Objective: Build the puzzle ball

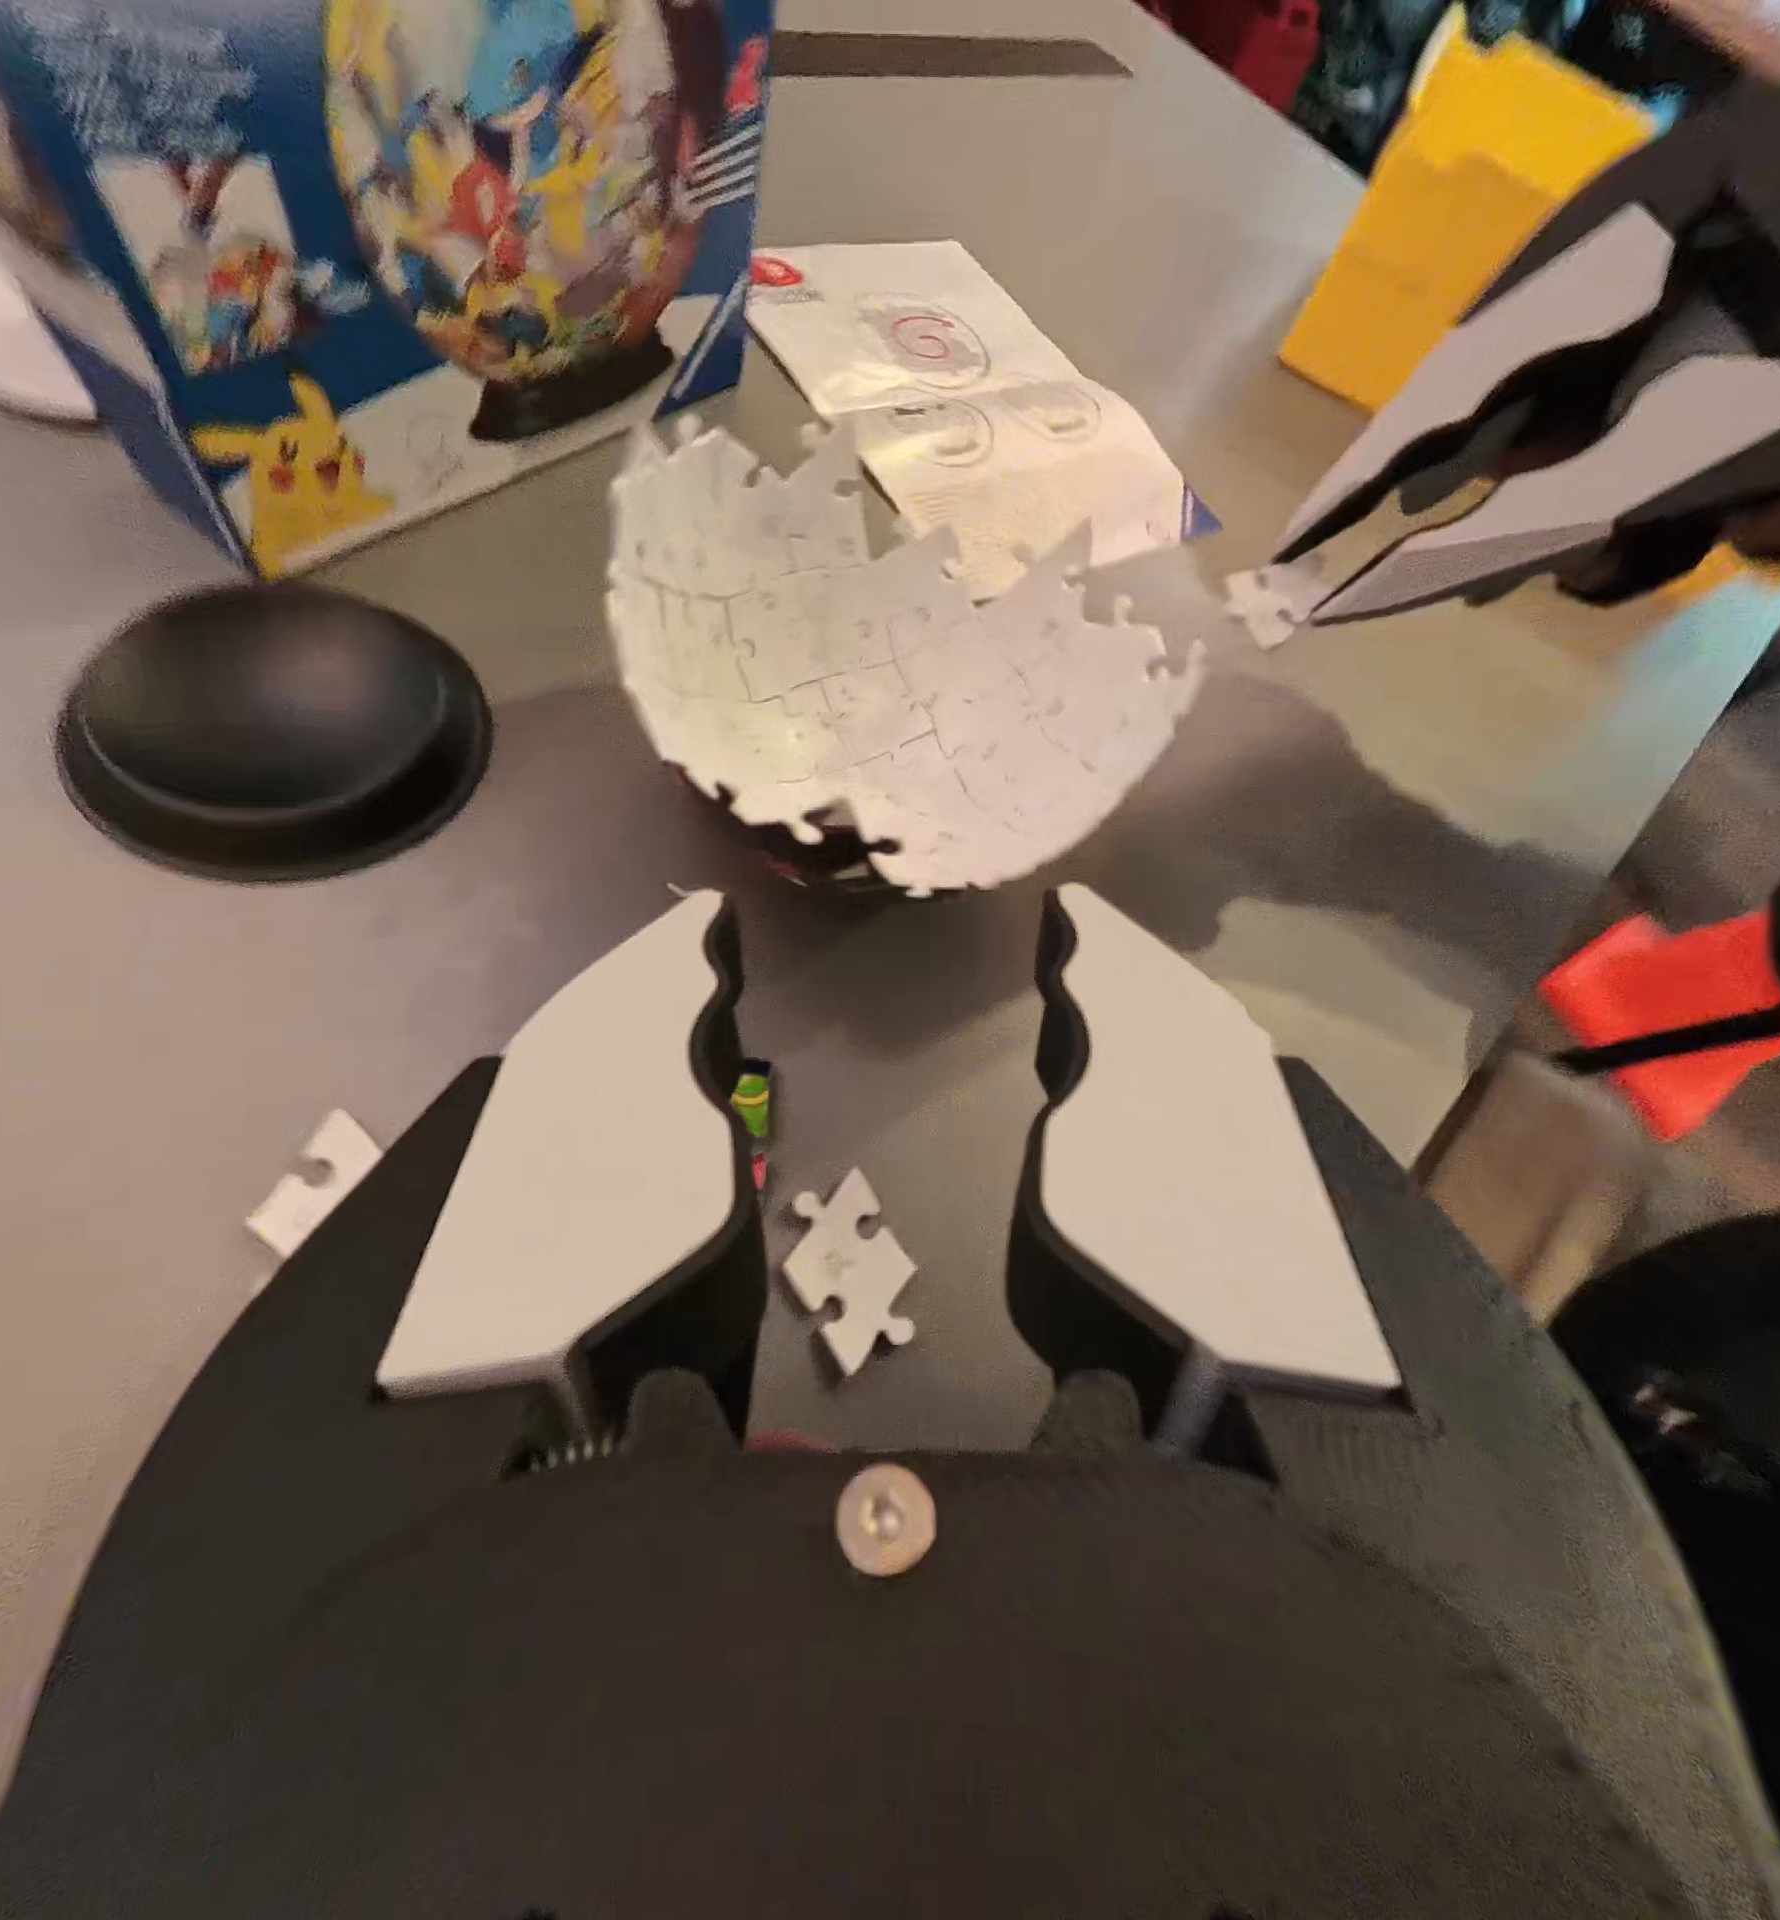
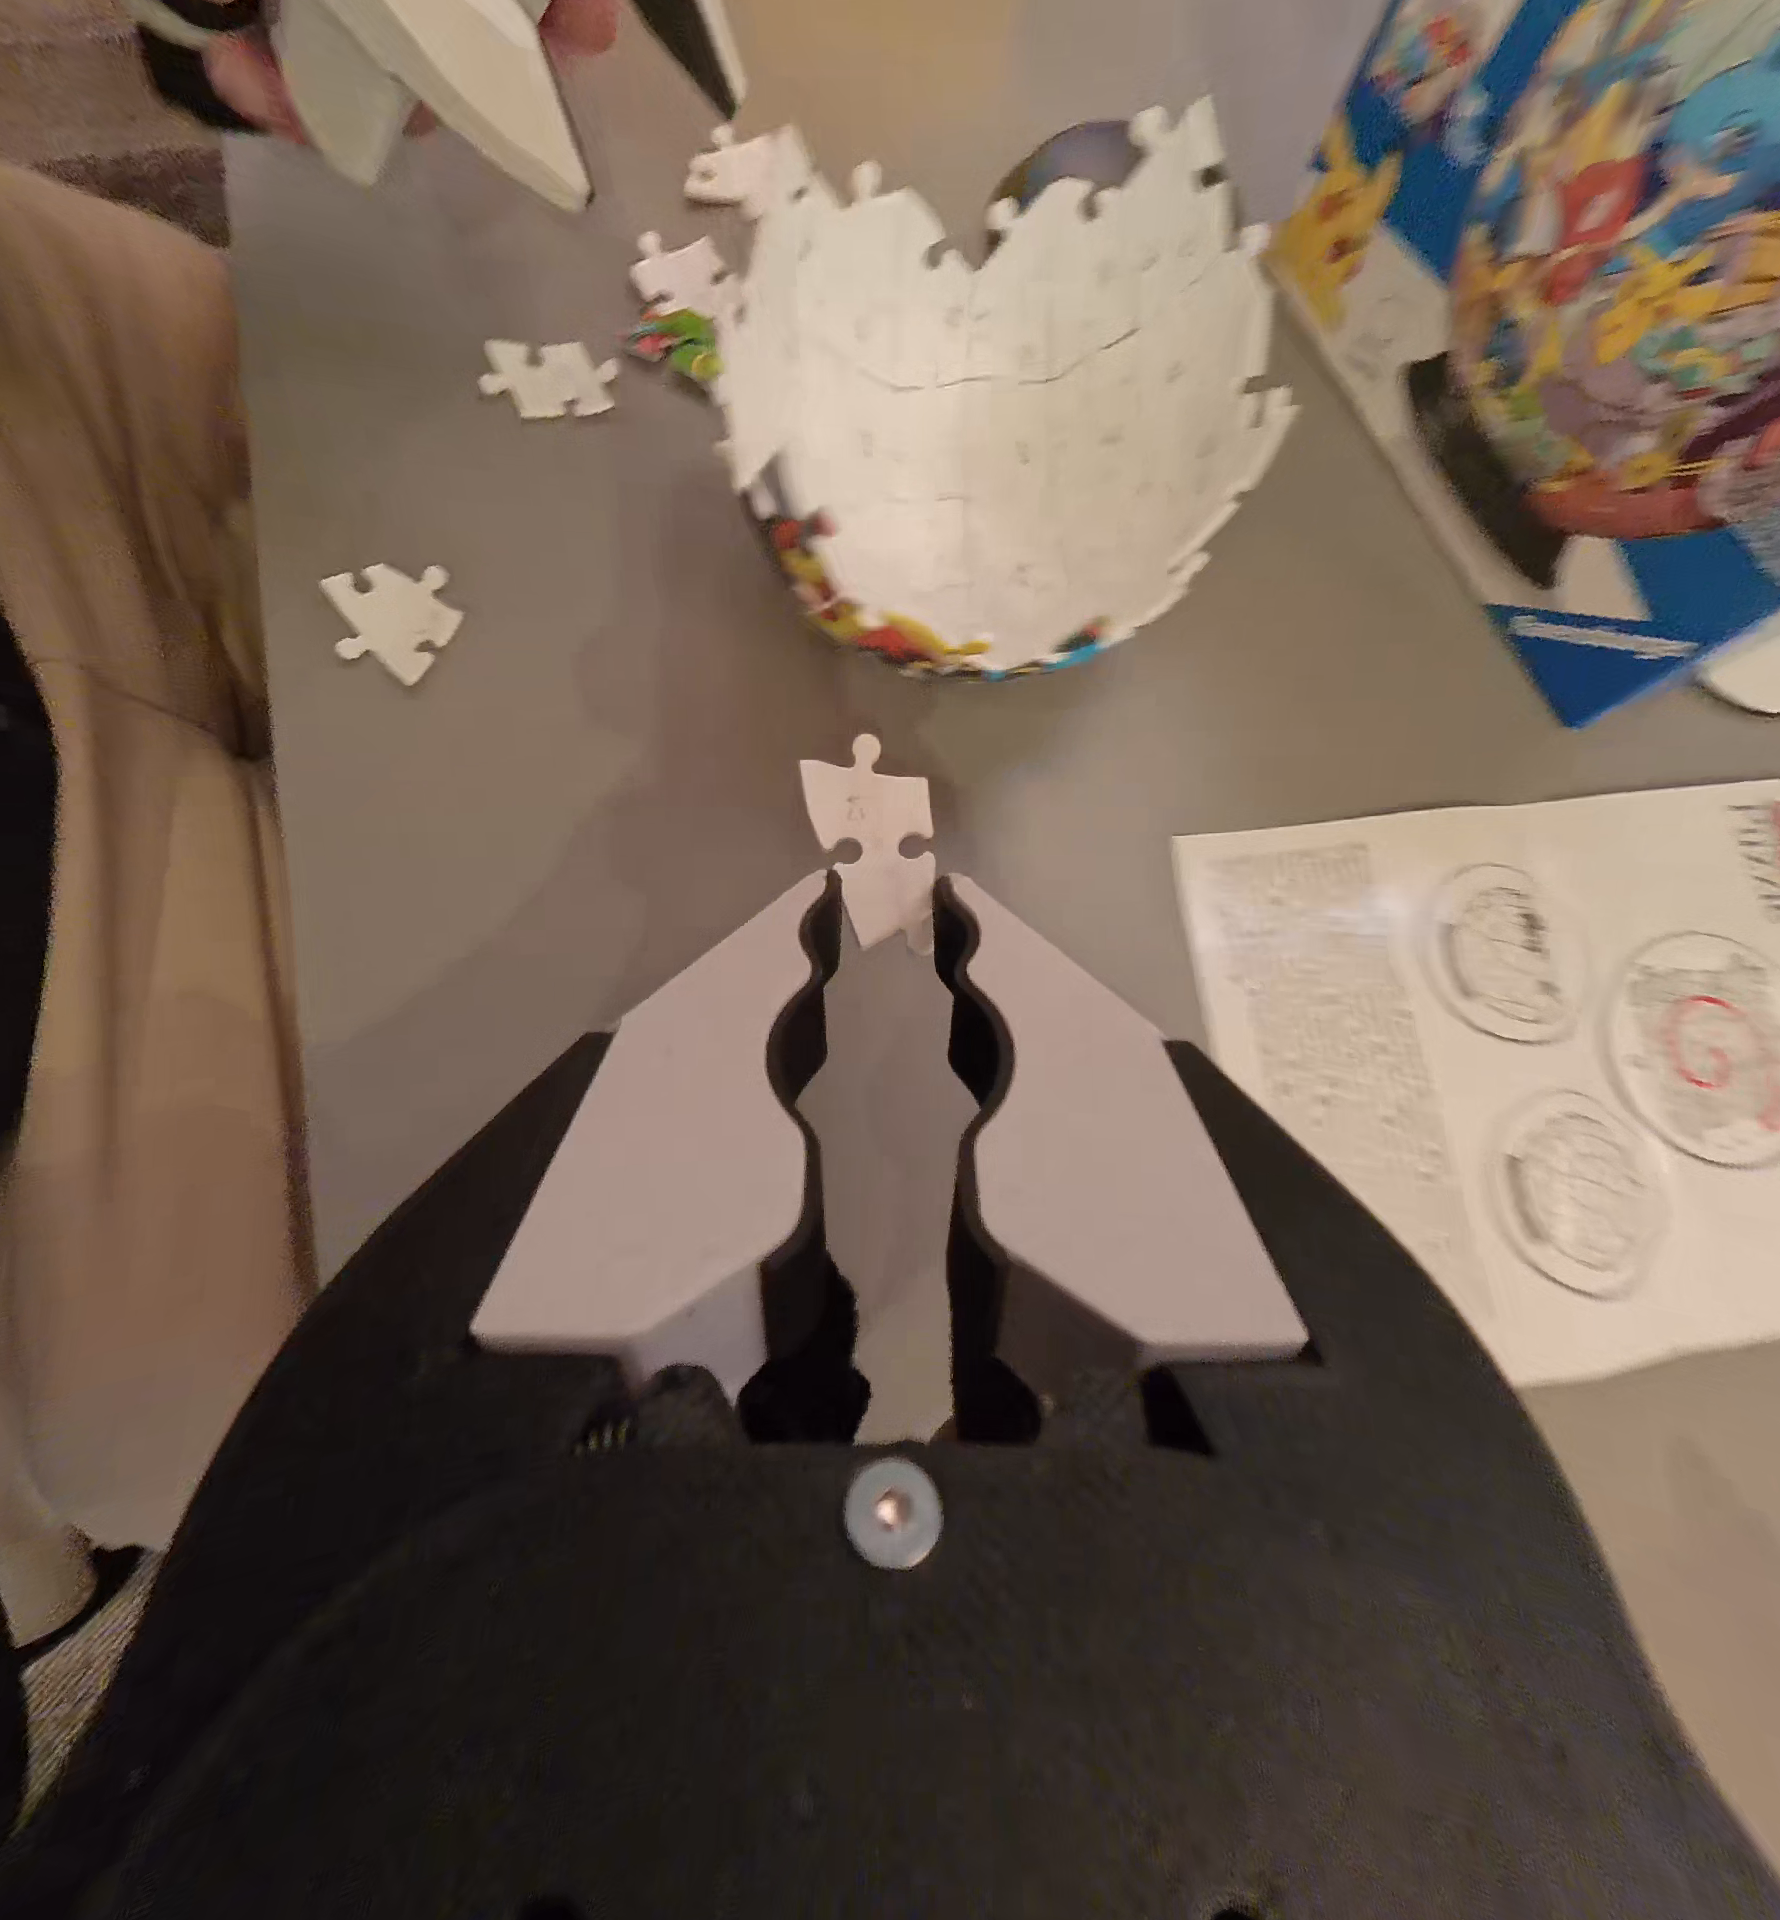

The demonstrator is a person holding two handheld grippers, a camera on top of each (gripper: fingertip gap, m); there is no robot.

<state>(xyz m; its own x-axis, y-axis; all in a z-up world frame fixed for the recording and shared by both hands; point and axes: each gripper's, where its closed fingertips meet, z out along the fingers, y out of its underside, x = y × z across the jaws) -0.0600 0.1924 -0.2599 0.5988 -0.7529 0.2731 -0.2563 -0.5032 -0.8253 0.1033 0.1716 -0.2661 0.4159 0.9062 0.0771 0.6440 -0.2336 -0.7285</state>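
The half-built puzzle ball (image 1: 896,675) lies on the grey table as an open bowl, white inside up, coloured outside beneath; it also shows in the right wrist view (image 2: 1000,436). My left gripper (image 1: 886,914) is open and empty, just in front of the ball. My right gripper (image 2: 884,883) is shut on a white puzzle piece (image 2: 870,821) and holds it a little short of the ball's rim; in the left wrist view this gripper (image 1: 1301,592) holds the piece (image 1: 1265,608) right of the ball. Loose pieces (image 1: 850,1268) (image 2: 392,618) lie on the table.
The black ball stand (image 1: 273,727) sits left of the ball. The blue puzzle box (image 1: 429,239) stands behind it. A white instruction sheet (image 2: 1509,1060) lies to the right. A yellow box (image 1: 1457,208) stands at the far right. A beige sleeve (image 2: 96,727) is at the left. Some 15 cm of space lies between my two pairs of fingers.
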